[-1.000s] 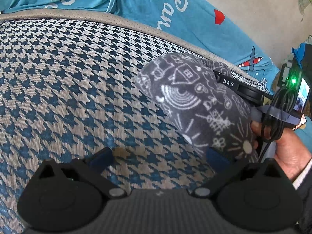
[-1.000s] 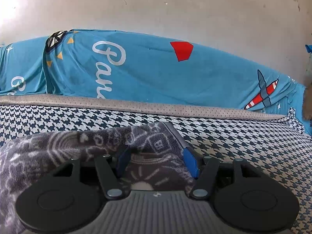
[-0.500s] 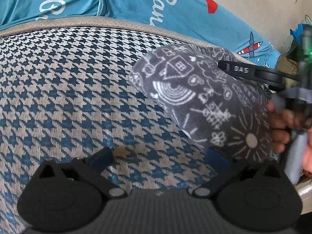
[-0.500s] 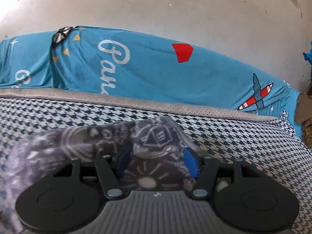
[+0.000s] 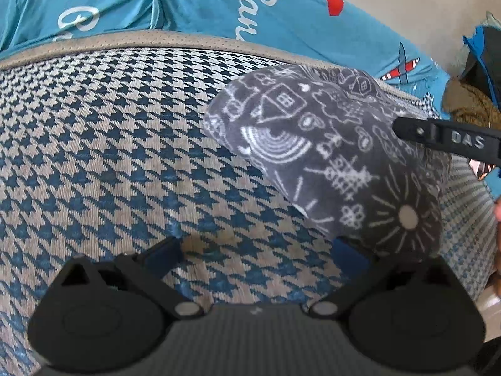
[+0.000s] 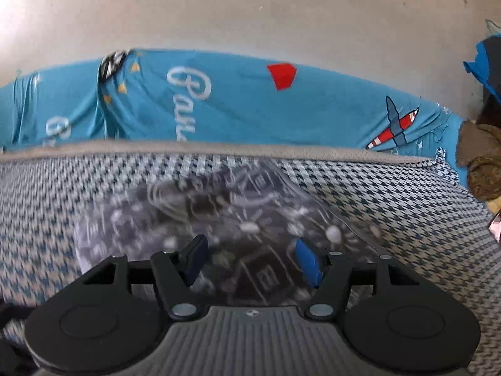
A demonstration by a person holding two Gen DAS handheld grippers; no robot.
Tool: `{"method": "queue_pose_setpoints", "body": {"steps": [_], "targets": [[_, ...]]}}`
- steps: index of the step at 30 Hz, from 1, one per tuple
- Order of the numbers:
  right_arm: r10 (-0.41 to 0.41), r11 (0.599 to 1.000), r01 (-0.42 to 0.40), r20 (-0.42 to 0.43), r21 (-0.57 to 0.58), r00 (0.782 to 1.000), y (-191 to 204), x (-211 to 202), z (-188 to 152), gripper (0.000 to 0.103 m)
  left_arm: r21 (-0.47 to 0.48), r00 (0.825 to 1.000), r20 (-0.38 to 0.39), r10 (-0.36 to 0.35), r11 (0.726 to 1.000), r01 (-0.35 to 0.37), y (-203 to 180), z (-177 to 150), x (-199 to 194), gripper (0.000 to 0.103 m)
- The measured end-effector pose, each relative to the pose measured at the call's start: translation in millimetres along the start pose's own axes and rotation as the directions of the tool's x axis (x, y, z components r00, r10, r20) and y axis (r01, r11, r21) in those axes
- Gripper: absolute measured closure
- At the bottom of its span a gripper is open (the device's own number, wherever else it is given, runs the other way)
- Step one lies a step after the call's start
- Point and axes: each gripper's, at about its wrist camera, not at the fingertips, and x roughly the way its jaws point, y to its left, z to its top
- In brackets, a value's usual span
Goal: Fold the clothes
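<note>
Left wrist: left gripper [image 5: 260, 252] jaws spread; right gripper [image 6: 253, 260] jaws spread over grey garment [image 5: 328, 156].

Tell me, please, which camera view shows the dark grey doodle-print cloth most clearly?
The left wrist view: the doodle-print cloth is sharp there, its houses, rainbow and sun readable above the houndstooth cushion. The right wrist view shows it motion-blurred and partly hidden behind the right tongs.
</note>
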Motion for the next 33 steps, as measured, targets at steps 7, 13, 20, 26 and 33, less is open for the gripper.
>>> {"method": "queue_pose_setpoints", "body": {"steps": [7, 13, 20, 26, 33], "targets": [[0.035, 0.999, -0.035, -0.004, -0.005, 0.999, -14.5, -17.8, -12.7, 0.042, 0.059, 0.999, 0.008, 0.047, 0.997, -0.047, -10.5, -4.3, 2.3, 0.0], [0.048, 0.999, -0.047, -0.069, 0.018, 0.996, -32.6, -21.9, -21.1, 0.042, 0.097, 0.997, 0.017, 0.076, 0.992, -0.077, -17.0, -8.9, 4.5, 0.0], [0.046, 0.995, -0.037, -0.094, 0.095, 0.994, -70.1, -30.2, -27.7, 0.042, 0.131, 0.996, 0.026, 0.088, 0.987, -0.09, -20.6, -11.4, 6.5, 0.0], [0.045, 0.984, -0.027, -0.099, 0.177, 0.994, -99.0, -29.9, -38.1, 0.042, 0.165, 0.994, 0.031, 0.105, 0.98, -0.109, -24.6, -14.0, 7.4, 0.0], [0.12, 0.95, -0.08, -0.118, 0.301, 0.986, -117.5, -18.3, -42.8, 0.042, 0.183, 0.992, 0.053, 0.119, 0.975, -0.126, -27.6, -17.7, 7.5, 0.0]]}}
